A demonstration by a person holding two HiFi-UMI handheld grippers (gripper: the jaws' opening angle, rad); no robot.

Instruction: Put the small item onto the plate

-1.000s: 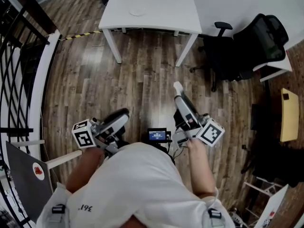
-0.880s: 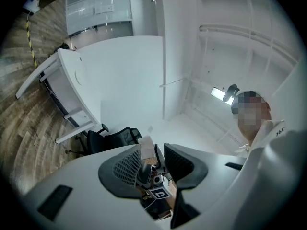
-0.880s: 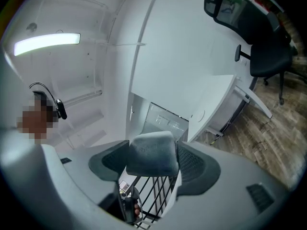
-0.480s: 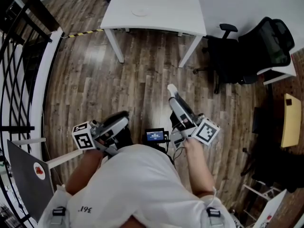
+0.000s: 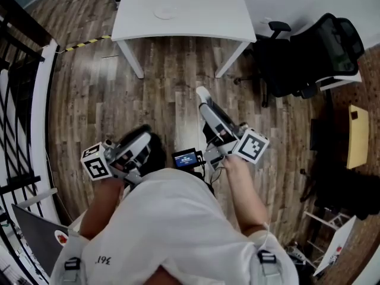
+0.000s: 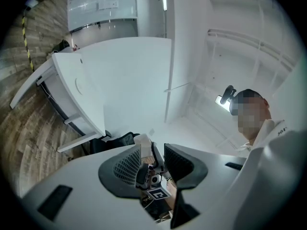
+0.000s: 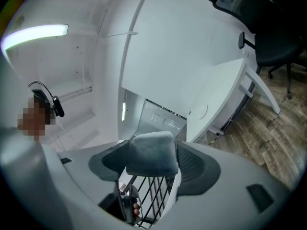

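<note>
Carrying step, by the look of it: bringing the item (image 7: 150,152) to the table (image 5: 196,10), with the placing not yet begun. Pinched between both pads of the right gripper (image 5: 205,97), a soft pale block filling the gap and bulging a little past the tips. Well short of the table, out over the wood floor (image 5: 89,100) on the near side of the table's front legs. No contact with the plate (image 5: 165,12), a flat white disc lying on the tabletop toward its far left part, nothing on it.

Next move, as a judgement: closing the gap to the table's near edge, then reaching across the top and left toward the plate, lowering until the block rests on the disc, and only then spreading the pads. Calls for a long forward reach and a steady grip, since a soft block can squeeze out.

Pose: right hand (image 5: 228,165) behind the marker cube, forearm stretched ahead, gripper aimed roughly level at the table's right front leg. Left gripper (image 6: 153,152) held lower and closer to the body, aimed at the table too; jaws spread, nothing between them. Standing square to the table, with a black chair (image 5: 320,46) off the table's right end.
</note>
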